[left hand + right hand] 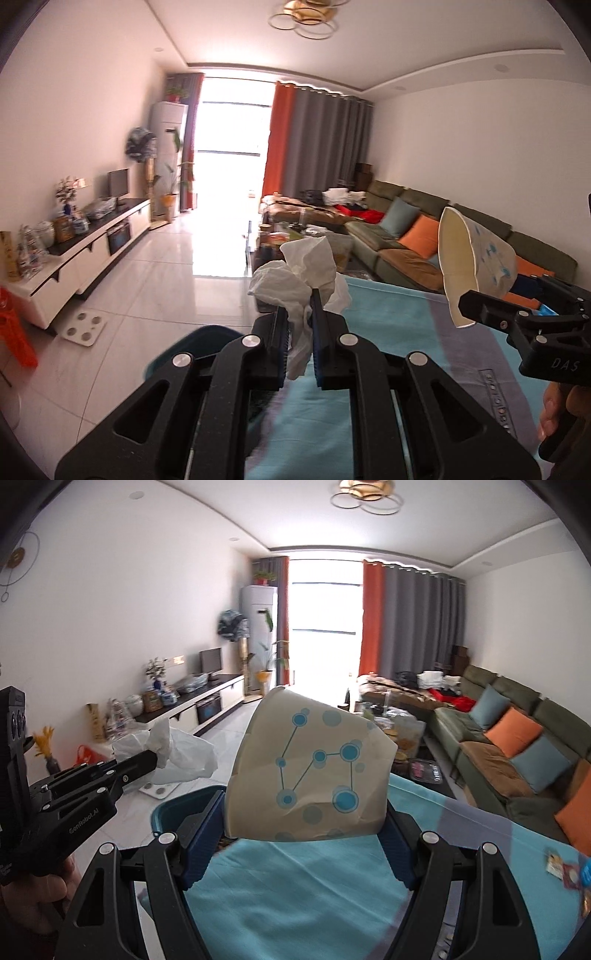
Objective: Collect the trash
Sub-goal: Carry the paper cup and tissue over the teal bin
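In a bright living room, the left gripper [299, 310] has its jaws clenched on a crumpled white tissue [306, 273], which bulges above the fingertips and trails down between them, held in the air over a worktop covered with a turquoise cloth [388, 325]. The right gripper [304, 812] has its jaws set wide and grasping a crushed paper cup [314, 768] printed with blue dots joined by lines, the pads pressing its two sides. Only the left wrist view shows the cup's pale inside and its rim [458, 266], seen side-on at the right with the right gripper's black frame and part of the person's hand [554, 417] below it. Only the right wrist view shows the printed pattern head-on, and it catches the tissue from the side at the left, sticking out past the left gripper's fingers [140, 764], with the hand [40, 890] that holds that tool at the lower left edge. Both views show a dark teal bin's rim [177, 805] beyond the near edge of the cloth, under and just ahead of the held items; its inside is hidden. The right wrist view alone takes in small wrappers [565, 871] lying on the cloth at the far right. A white scale [83, 326] lies on the tiled floor [155, 273] beside a low TV cabinet [85, 254], and a green sofa [406, 236] with orange and blue cushions runs along the right wall.
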